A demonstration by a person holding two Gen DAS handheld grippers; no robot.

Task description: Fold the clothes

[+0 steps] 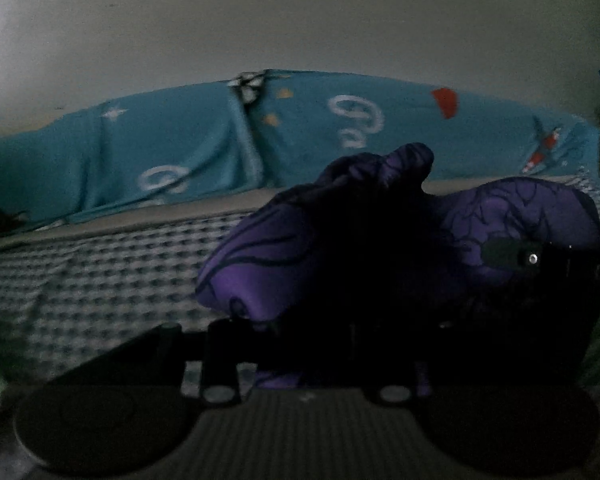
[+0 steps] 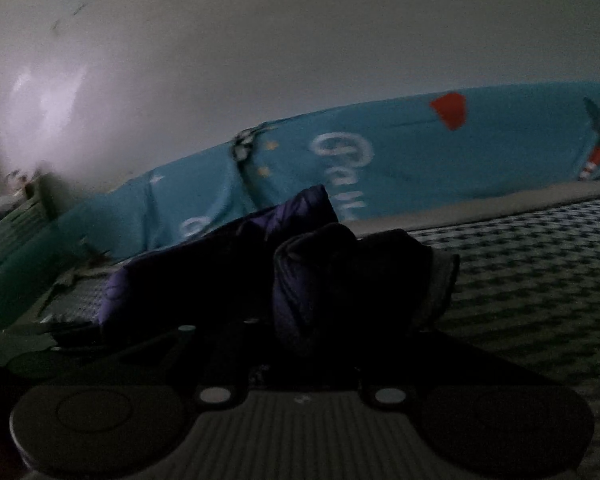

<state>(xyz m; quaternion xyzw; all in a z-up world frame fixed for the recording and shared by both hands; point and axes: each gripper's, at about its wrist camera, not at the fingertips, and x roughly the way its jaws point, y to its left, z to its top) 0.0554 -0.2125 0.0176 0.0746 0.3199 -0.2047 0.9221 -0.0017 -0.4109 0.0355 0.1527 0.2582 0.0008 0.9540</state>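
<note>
the fingers of the left gripper [image 1: 340,280] are lost in shadow under a bunch of purple garment [image 1: 256,256], closed down tight on the cloth as far as can be judged; the right gripper [image 2: 320,300] is likewise pinched on a dark fold of the same garment [image 2: 204,280], its jaws nearly together. the garment hangs bunched between the two, raised just above the checked bedcover [image 1: 100,272].

to do this fold well, it seems best to keep both pinches firm and carry the two corners level and together, so the edge lands straight (a sagging middle would crease it).

the left view shows the other gripper's side and a screw at its right edge, plus the garment's line pattern; the right view alone shows a grey lining [image 2: 440,284] and the bright wall corner. both see the turquoise printed cloth [image 1: 172,140].
</note>
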